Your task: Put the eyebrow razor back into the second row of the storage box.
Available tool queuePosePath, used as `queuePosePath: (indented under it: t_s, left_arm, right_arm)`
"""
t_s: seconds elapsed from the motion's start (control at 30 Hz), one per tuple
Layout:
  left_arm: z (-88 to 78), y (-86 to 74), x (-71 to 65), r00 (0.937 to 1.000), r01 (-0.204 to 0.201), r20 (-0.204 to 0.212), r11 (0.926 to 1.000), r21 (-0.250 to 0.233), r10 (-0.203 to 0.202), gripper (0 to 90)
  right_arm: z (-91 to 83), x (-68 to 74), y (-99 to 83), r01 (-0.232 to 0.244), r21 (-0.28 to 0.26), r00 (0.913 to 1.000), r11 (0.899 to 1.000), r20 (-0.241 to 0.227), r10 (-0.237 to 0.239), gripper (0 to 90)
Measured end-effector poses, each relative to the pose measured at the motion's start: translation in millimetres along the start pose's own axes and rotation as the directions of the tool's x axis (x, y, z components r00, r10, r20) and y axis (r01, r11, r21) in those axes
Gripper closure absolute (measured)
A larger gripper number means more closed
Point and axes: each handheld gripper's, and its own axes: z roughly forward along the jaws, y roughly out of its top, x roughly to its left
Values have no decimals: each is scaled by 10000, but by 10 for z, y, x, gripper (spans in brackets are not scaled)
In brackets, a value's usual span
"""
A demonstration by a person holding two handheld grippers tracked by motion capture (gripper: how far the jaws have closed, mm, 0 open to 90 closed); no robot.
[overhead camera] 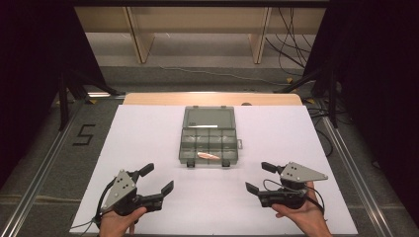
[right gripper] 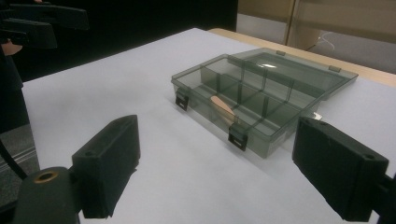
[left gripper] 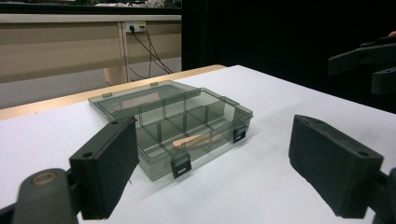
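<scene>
The white table spreads out in front of you, and the box sits near its middle, so take that box as your landmark. It is a smoky clear plastic box with its lid swung fully open and lying flat on the far side, away from you, while the tray part is split into two rows of small compartments. Two black latches hang on the box's near wall, facing you. Your left gripper is held low over the table on your side of the box and off to its left, well apart from it, with its jaws spread wide and nothing between them; in the left gripper view the box lies ahead between the two black pads. Your right gripper is likewise on your side of the box, off to its right and well apart, jaws released and holding nothing. Inside the box, a small flat wooden stick lies in the near row, in a compartment close to the middle of that row, resting on the floor of the tray just behind the near wall.
</scene>
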Motion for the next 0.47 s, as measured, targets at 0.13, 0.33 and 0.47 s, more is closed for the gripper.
queuePosePath:
  t_s: [0.13, 0.33, 0.47]
  left_arm:
    - [1, 0, 0, 10000, -1, 6, 10000, 0, 1, 156]
    - [1, -1, -1, 10000, 21, -4, 10000, 5, -21, 156]
    - [3, 0, -1, 10000, 5, 4, 10000, -3, -5, 156]
  right_arm:
    - [3, 3, 0, -2, 14, 10000, 10000, -34, 2, 163]
    - [2, 5, 5, 26, -23, 10000, 10000, -5, -26, 164]
    - [1, 3, 6, 28, -59, 10000, 10000, 13, -28, 164]
